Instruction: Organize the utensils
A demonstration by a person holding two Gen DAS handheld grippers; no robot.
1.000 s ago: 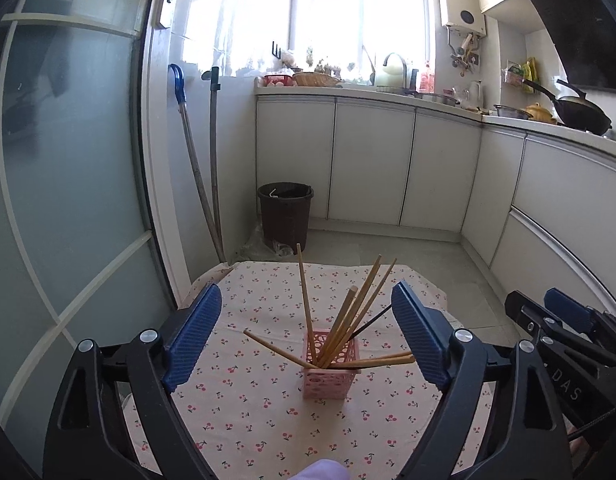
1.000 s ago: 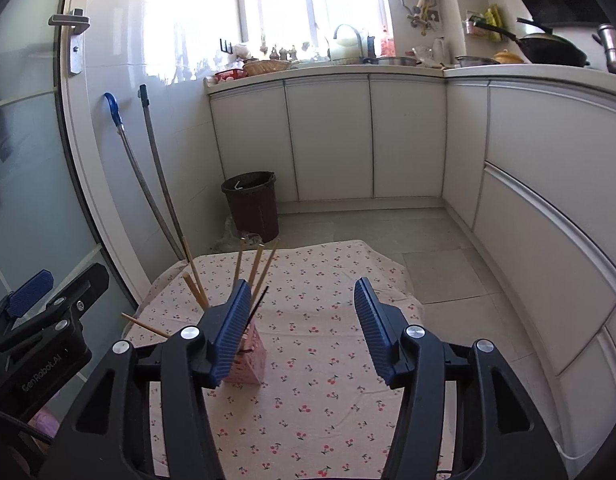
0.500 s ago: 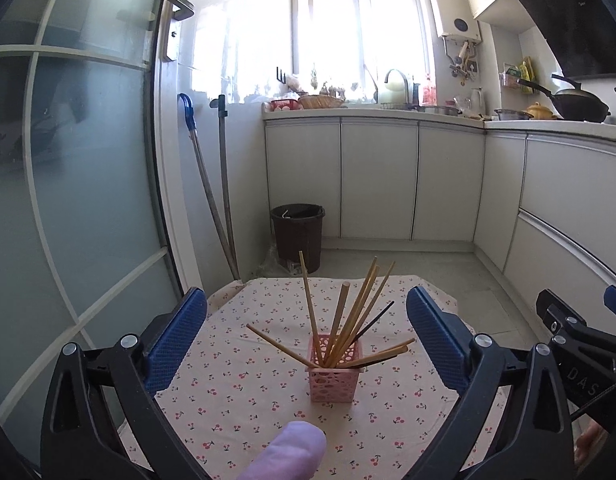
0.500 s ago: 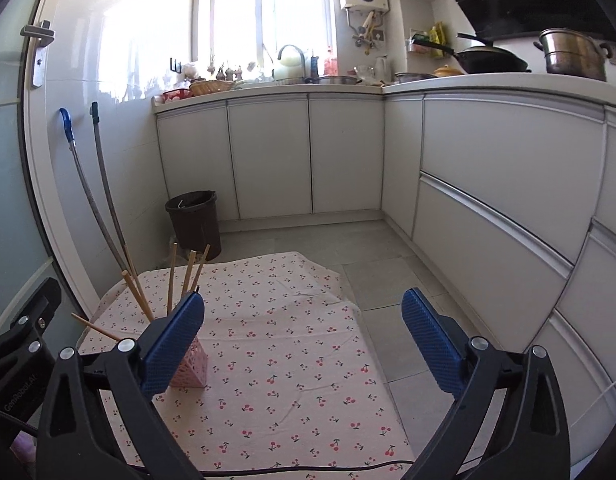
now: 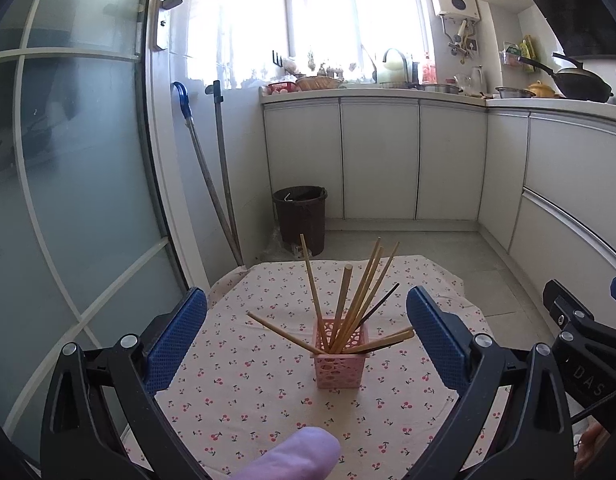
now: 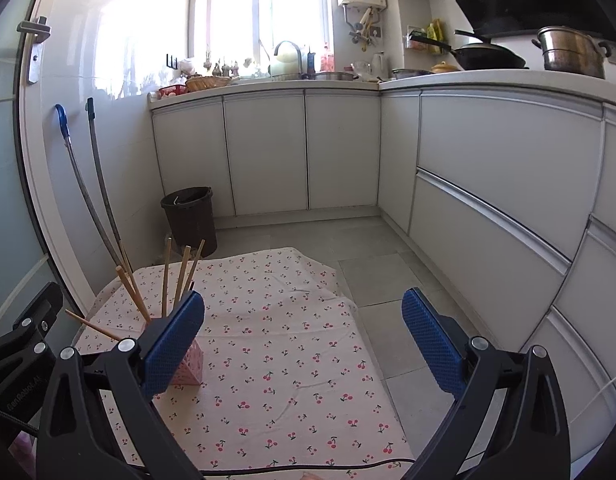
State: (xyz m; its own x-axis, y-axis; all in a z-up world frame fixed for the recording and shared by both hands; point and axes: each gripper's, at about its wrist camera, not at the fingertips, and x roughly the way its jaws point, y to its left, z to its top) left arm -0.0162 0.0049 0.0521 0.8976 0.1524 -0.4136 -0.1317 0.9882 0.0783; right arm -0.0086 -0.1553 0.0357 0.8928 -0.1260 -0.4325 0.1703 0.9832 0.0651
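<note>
Chopsticks [image 5: 350,312] stand fanned in a pink holder [image 5: 340,354] on the cherry-print cloth [image 5: 243,384], both grippers empty.

From the left wrist, the left gripper [image 5: 306,334] tilts gently downward with its jaws spread wide, the holder framed between them farther out on the cloth, untouched; a fingertip [image 5: 295,458] shows at the bottom edge. From the right wrist, the right gripper [image 6: 303,336] is likewise wide apart and holds nothing, angled down over bare cloth, with the holder [image 6: 187,368] behind its left pad [image 6: 171,340].
</note>
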